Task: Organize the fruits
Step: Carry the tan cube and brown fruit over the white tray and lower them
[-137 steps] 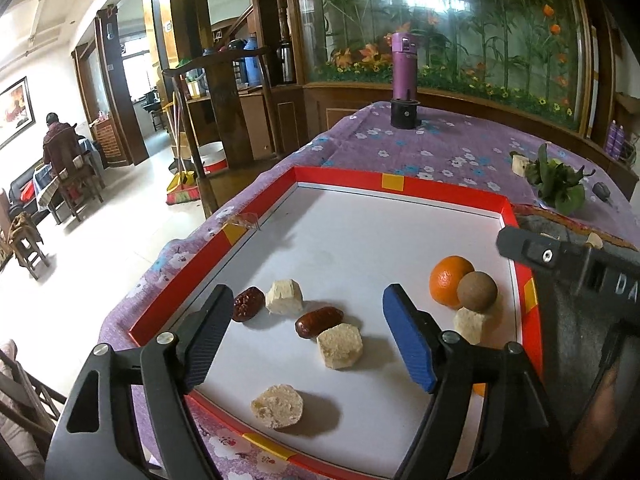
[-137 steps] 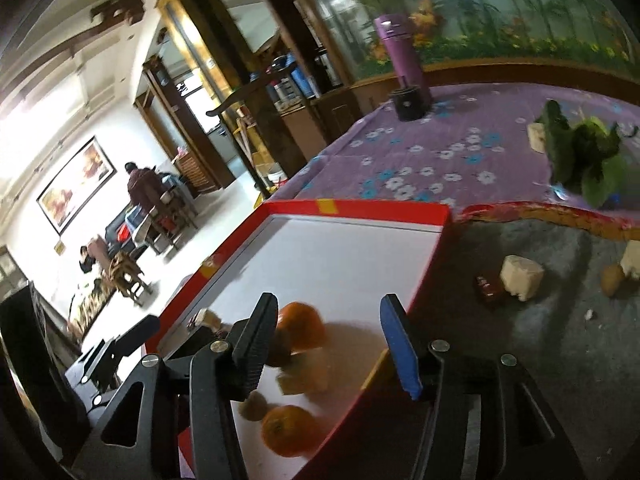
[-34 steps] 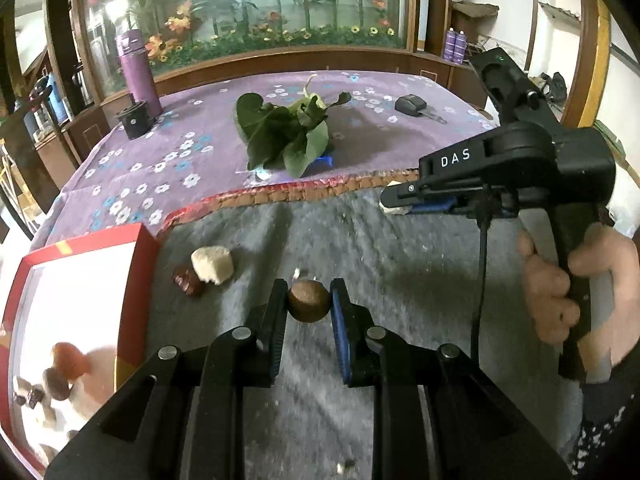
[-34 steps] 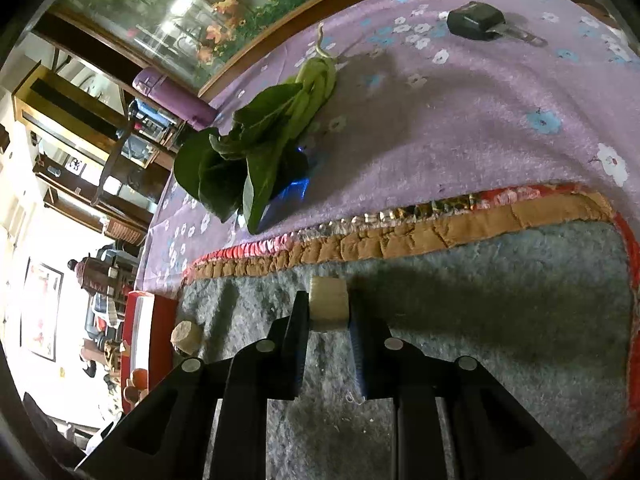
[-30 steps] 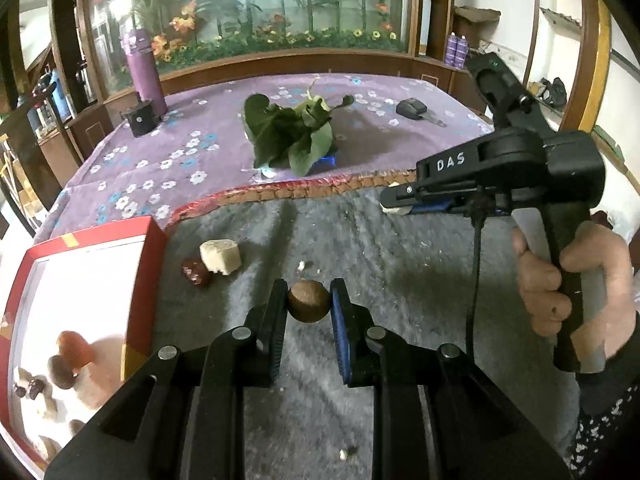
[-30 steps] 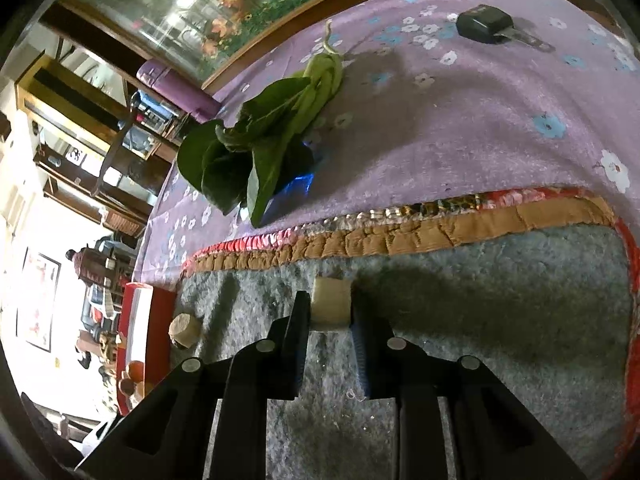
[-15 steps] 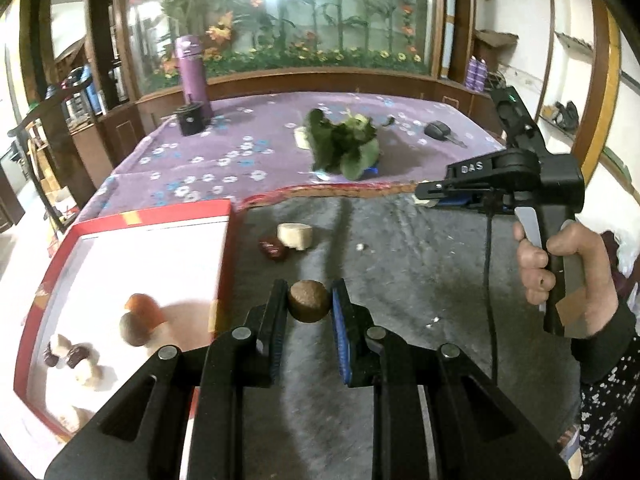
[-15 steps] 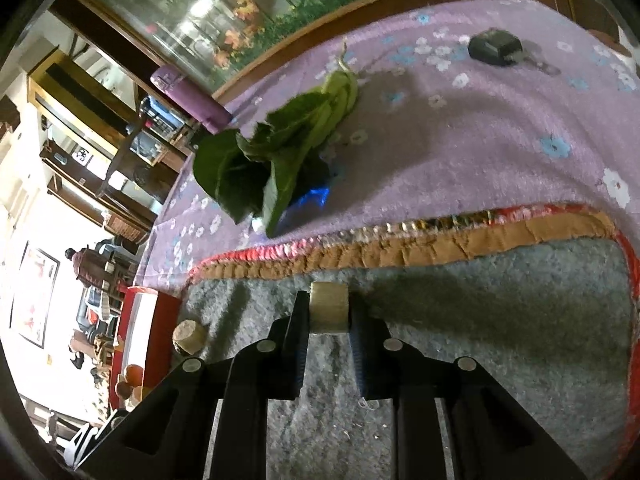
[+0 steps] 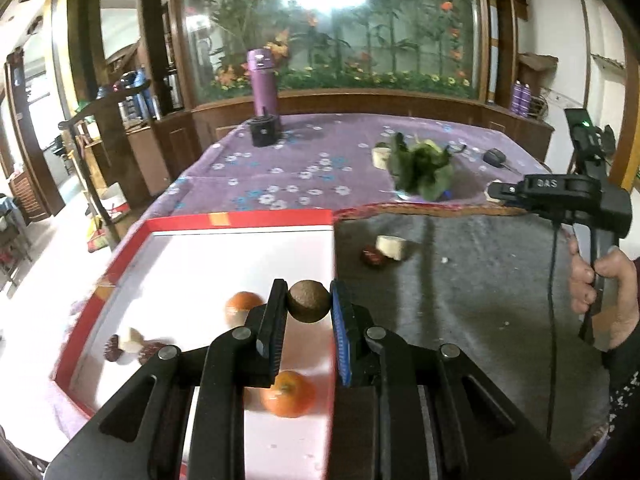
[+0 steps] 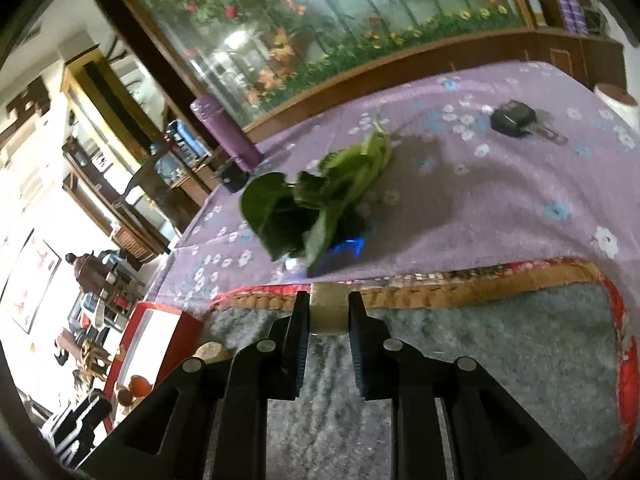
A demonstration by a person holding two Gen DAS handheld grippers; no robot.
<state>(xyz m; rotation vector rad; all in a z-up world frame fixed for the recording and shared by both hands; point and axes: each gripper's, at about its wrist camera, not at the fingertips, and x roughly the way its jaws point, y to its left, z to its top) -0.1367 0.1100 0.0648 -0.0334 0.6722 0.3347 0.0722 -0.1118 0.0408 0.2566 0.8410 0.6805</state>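
Red-rimmed tray (image 9: 240,220) — two oranges (image 9: 286,394), each gripper (image 9: 308,306) holding one piece.

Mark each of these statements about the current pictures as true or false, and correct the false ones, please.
1. The left gripper holds a round brown fruit. True.
2. The right gripper is open and holds nothing. False: it is shut on a pale cube-like piece.
3. Two oranges lie in the red-rimmed tray. True: one orange is farther off, another nearer.
4. The leafy greens lie in the tray. False: they lie on the purple floral cloth.
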